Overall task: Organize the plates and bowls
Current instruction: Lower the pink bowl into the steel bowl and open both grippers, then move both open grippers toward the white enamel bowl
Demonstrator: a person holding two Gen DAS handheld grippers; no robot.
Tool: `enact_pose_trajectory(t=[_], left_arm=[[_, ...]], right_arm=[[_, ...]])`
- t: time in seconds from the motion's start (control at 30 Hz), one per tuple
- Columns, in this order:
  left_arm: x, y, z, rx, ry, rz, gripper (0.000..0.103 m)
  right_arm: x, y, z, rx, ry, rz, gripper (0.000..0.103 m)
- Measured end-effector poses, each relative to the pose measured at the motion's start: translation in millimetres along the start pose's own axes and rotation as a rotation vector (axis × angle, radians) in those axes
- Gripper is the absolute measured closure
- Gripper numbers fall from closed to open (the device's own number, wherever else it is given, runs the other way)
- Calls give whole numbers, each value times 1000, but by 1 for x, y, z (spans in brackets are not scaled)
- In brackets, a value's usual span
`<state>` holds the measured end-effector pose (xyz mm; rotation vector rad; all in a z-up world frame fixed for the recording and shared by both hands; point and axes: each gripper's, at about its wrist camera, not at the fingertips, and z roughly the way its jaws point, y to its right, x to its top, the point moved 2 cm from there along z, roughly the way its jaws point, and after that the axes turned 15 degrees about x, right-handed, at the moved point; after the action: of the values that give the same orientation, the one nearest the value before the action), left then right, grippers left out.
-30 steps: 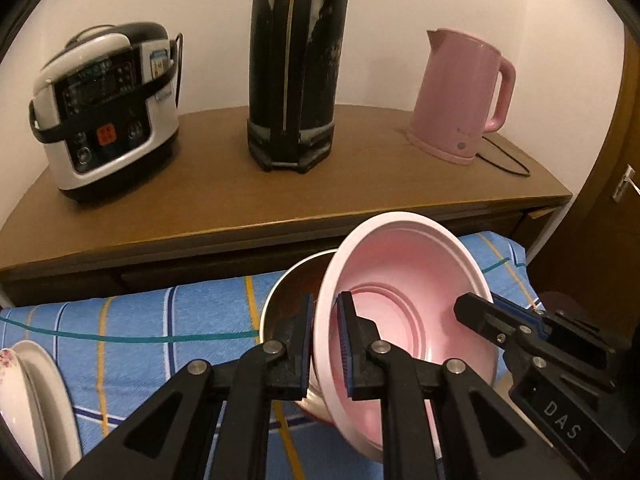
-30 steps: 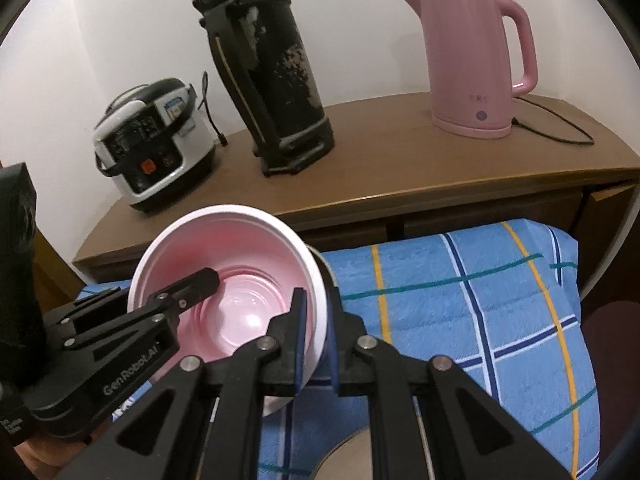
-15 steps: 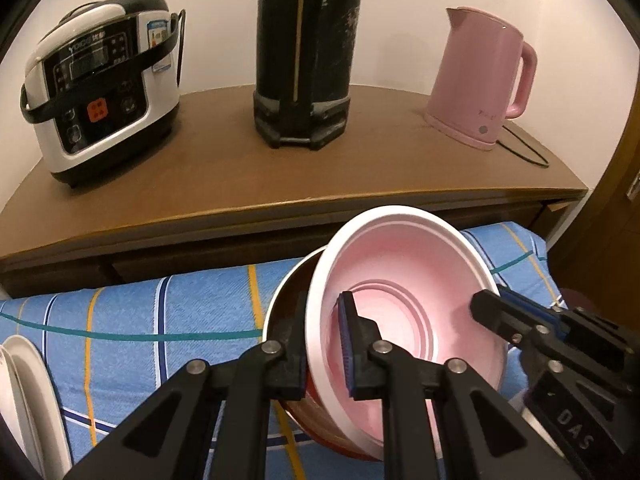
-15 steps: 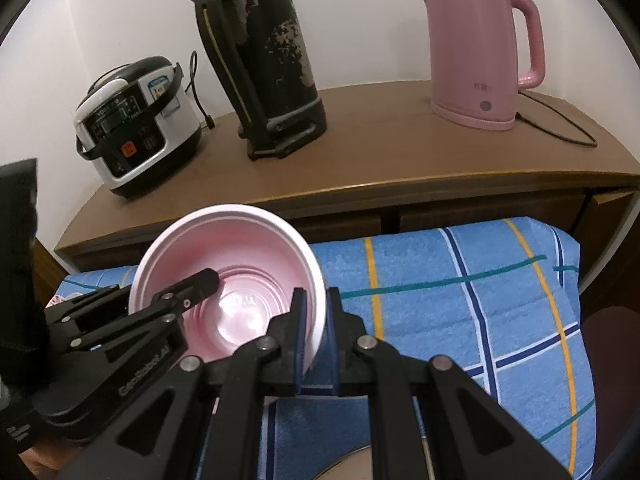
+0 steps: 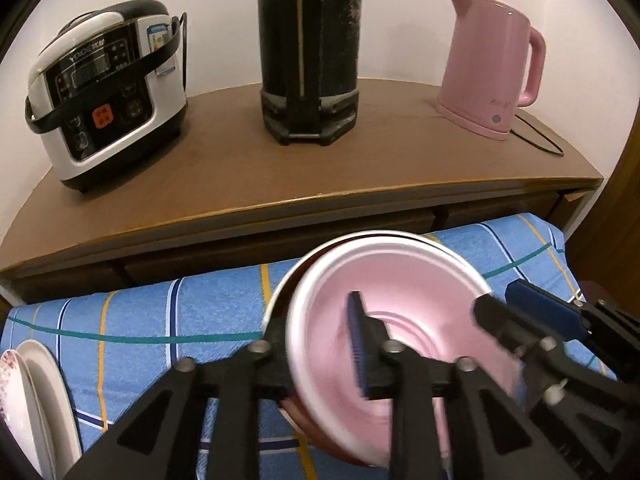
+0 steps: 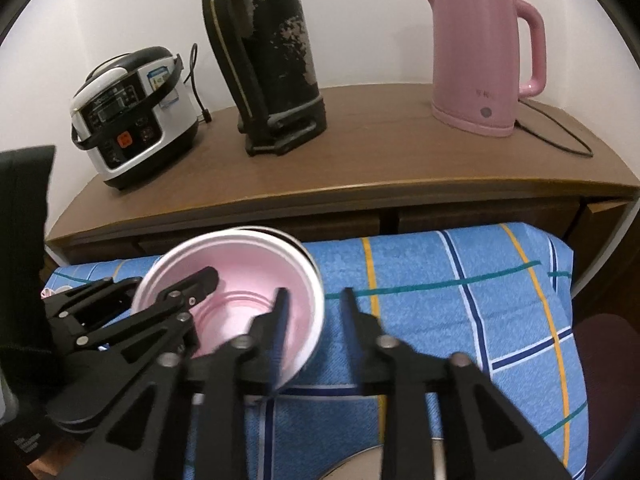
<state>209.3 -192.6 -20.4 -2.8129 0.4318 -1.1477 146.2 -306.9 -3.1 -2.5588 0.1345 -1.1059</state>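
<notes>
While both claws straddle opposite sides of the rim, pink bowl (image 5: 404, 320) sits nested in a darker bowl (image 5: 280, 296) on the blue checked cloth (image 6: 460, 280), in front of the wooden tabletop (image 5: 320, 168); left claw (image 5: 320, 344) part open, jaws just been opening, rim between them but pads no longer pressing; right claw (image 6: 314, 312) likewise part open, jaws just been opening, near rim in the gap, nothing gripped. Handling, judged: pink bowl looks like thin plastic, light, a little flexible, smooth and apt to slip; not fragile; best taken at the rim with one pad inside and one outside, as now placed; lower bowl's material hard to tell, only its edge showing, so weight uncertain. White plates (image 5: 36, 392) at far left edge of cloth, one with a floral print, probably ceramic, heavier and breakable. Legible writing: "YOICE" on rice cooker (image 5: 108, 92) panel, orange button below; pink kettle (image 5: 492, 68) carries a small mark, too faint to read; black flask (image 5: 308, 48) unlabelled, paint flaking.
</notes>
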Motion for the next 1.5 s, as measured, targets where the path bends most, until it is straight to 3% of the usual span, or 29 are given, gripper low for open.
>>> enact_pose_trajectory(t=[0.17, 0.27, 0.33, 0.47, 0.9, 1.5], left_arm=[[4, -6, -6, 2, 20, -34, 45], [8, -13, -20, 58, 80, -47, 34], [8, -16, -29, 74, 113, -47, 32], [4, -20, -38, 119, 134, -46, 31], [-29, -19, -65, 164, 140, -3, 31], [-63, -15, -103, 133, 147, -6, 31]], right_arm=[[2, 1, -10, -2, 32, 5, 68], [2, 0, -17, -2, 50, 7, 63], [1, 0, -22, 5, 63, 17, 59], [-1, -2, -32, 11, 81, 28, 57], [-26, -12, -61, 11, 120, 33, 55], [-53, -20, -96, 2, 151, 31, 55]])
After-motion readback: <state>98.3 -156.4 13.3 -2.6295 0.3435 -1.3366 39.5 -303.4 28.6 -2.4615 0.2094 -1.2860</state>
